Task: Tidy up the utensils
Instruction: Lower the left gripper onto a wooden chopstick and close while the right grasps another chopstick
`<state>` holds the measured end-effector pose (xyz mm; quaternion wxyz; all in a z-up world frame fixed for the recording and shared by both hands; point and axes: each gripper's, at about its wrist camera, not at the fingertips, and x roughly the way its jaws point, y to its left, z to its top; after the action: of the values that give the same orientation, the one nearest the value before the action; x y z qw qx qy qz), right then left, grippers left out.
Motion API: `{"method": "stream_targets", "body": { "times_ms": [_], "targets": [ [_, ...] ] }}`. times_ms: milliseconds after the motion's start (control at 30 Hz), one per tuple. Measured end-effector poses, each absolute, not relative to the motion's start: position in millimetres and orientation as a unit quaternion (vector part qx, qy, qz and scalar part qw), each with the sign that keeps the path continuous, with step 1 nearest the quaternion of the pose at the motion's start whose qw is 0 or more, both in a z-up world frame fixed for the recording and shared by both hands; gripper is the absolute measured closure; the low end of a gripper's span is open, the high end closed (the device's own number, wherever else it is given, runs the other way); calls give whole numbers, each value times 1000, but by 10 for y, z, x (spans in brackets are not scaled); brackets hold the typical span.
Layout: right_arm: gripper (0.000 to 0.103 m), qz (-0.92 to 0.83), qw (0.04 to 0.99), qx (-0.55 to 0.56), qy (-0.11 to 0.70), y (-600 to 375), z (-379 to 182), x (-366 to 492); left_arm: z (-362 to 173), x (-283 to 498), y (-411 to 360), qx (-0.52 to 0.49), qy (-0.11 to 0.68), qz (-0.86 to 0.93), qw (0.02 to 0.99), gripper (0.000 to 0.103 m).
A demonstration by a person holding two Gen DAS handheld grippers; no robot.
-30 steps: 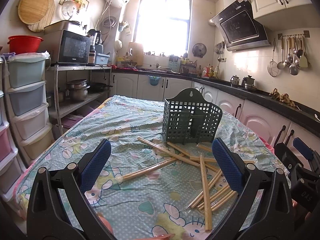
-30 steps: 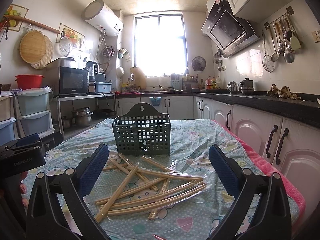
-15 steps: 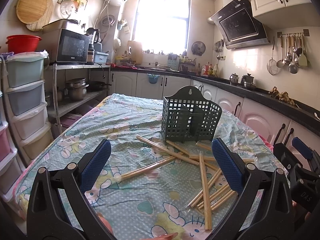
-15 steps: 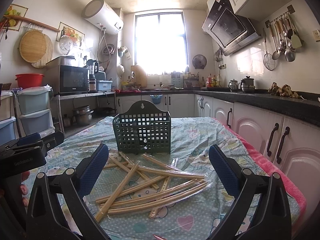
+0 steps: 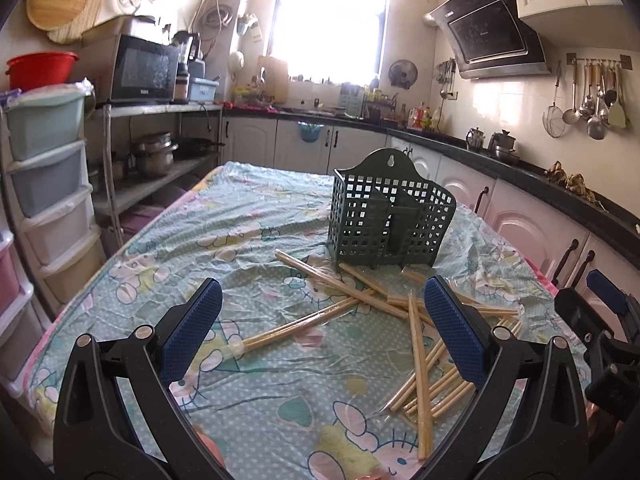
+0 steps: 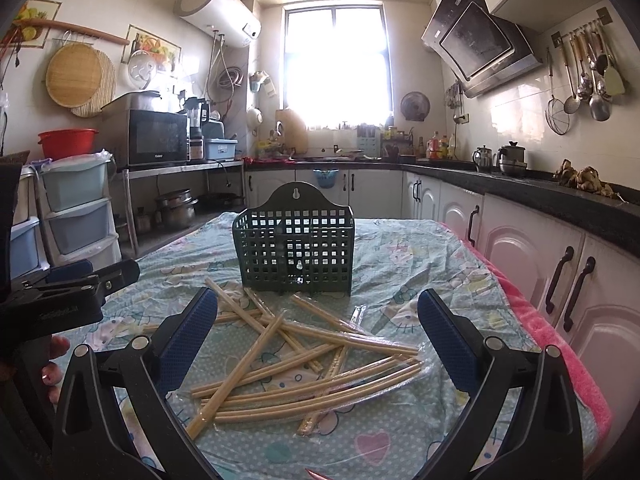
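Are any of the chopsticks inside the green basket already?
No, the green basket looks empty through its grid walls, and all the chopsticks lie scattered on the tablecloth in front of it.

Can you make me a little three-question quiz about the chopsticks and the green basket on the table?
1. True or false: some chopsticks are already standing in the green basket.
2. Which is the left gripper holding? A) a chopstick B) the basket C) nothing
3. Fill in: the chopsticks lie in a loose pile on the ____, in front of the basket.

Key
1. False. All the chopsticks lie flat, and nothing shows through the basket's grid.
2. C. Its jaws are wide apart with nothing between them. The right gripper is the same.
3. Tablecloth, the pale green one with cartoon cats.
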<state>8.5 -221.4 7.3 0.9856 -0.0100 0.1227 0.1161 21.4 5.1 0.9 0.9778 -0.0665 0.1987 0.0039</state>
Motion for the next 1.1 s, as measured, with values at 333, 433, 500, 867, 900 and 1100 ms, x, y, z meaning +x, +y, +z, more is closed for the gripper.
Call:
{"method": "stream_targets", "body": {
  "times_ms": [333, 433, 500, 867, 900, 1100],
  "targets": [
    [6, 106, 983, -13, 148, -2386, 207, 379, 43, 559, 75, -80, 240, -43, 967, 10],
    [6, 102, 981, -21, 162, -2439, 222, 487, 70, 718, 73, -82, 256, -46, 962, 10],
    [6, 99, 980, -21, 173, -2489, 231, 558, 77, 816, 72, -83, 267, -44, 959, 10],
    [6, 87, 961, -8, 261, -2792, 36, 906, 44, 1392, 185, -100, 326, -41, 939, 10],
    [7, 89, 958, -4, 273, -2823, -1, 948, 32, 1448, 192, -102, 332, -39, 937, 10],
    [29, 99, 935, 6, 341, -2906, -217, 1194, -173, 1836, 382, -124, 382, -21, 915, 10]
  ]
}}
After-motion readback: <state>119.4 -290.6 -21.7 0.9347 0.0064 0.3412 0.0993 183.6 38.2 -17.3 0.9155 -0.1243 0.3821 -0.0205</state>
